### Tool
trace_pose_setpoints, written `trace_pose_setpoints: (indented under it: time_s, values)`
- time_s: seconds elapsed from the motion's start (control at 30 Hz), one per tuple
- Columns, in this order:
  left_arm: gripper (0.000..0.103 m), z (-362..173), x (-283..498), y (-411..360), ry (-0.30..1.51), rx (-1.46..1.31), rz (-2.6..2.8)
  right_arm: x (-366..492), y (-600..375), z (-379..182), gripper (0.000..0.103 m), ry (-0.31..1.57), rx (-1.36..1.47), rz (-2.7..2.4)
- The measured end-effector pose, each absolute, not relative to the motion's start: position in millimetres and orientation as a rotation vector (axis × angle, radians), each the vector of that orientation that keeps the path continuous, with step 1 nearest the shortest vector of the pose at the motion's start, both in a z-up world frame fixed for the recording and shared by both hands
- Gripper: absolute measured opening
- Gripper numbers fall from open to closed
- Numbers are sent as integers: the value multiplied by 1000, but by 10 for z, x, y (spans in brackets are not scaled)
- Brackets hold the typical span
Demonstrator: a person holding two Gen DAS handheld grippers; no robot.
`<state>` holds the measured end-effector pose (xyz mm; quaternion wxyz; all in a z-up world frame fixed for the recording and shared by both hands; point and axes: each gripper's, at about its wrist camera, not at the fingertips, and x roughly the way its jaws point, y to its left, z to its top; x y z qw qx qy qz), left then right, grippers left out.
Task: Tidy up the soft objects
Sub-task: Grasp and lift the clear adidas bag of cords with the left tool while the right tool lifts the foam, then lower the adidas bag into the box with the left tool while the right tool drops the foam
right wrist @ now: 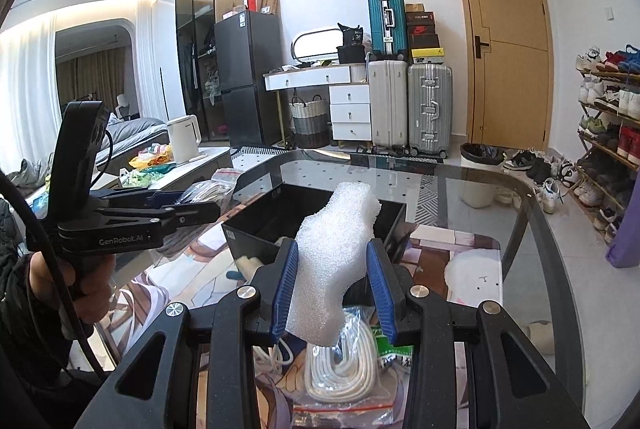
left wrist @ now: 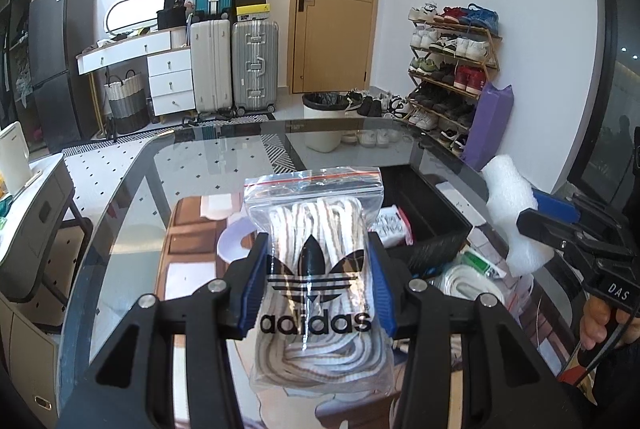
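Observation:
My left gripper [left wrist: 317, 239] is shut on a clear zip bag of white laces [left wrist: 316, 201] with a black Adidas logo, held upright above the glass table [left wrist: 240, 133]. My right gripper [right wrist: 332, 245] is shut on a bent piece of white foam [right wrist: 340, 221], also lifted off the table. An open black box [right wrist: 280, 213] stands on the table just beyond both grippers. In the right wrist view the left gripper [right wrist: 200, 203] is at the left with its bag [right wrist: 216, 185]. In the left wrist view the right gripper [left wrist: 536, 213] and foam [left wrist: 512, 205] are at the right.
Under the right gripper lie a bag of white rope [right wrist: 340, 369] and a green-labelled packet [right wrist: 394, 349] on a printed mat [right wrist: 440, 249]. On the floor beyond the table are a white waste bin [left wrist: 324, 121], a shoe rack [left wrist: 452, 69] and suitcases [left wrist: 256, 65].

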<state>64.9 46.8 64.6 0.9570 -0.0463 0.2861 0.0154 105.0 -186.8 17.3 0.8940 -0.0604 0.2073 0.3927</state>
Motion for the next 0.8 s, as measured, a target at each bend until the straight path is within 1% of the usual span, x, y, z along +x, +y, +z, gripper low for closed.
trace_pose_setpoints:
  time_s: [0.43,0.8]
  values:
    - [45,667,965,462,568,-71,22,1331,-1634,304,36,433,-134,812]
    - [45,581,1198,458,589,-69,22,1642,-1494,276,36,469,-144,809]
